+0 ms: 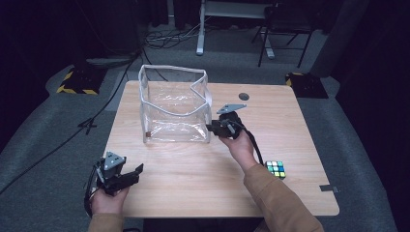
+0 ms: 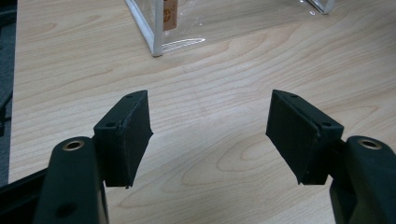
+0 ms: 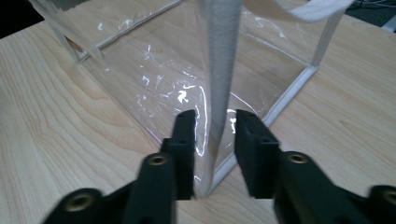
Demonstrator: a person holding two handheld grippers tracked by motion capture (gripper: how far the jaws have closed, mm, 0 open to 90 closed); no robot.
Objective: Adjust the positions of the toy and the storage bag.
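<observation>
Closing in on the near right corner of the clear bag

I am resting my left tool (image 1: pixel 126 175) low at the near left of the pale wood-grain tabletop (image 1: pixel 193 183), its jaws spread wide with nothing between them and well apart from the work. The clear, soft plastic box-shaped bag with white fabric edging (image 1: pixel 174 104) is standing open-topped at the middle of the far half. I am bringing my right tool (image 3: pixel 215 140) up to its near right corner, jaws narrowed around the upright white edging strip (image 3: pixel 219 74) but not yet pressing it. To do this well, I judge I should be centring that strip between the pads, closing gently so the thin walls do not buckle. A multicoloured puzzle cube (image 1: pixel 275 169) is sitting near the right edge, untouched.
</observation>
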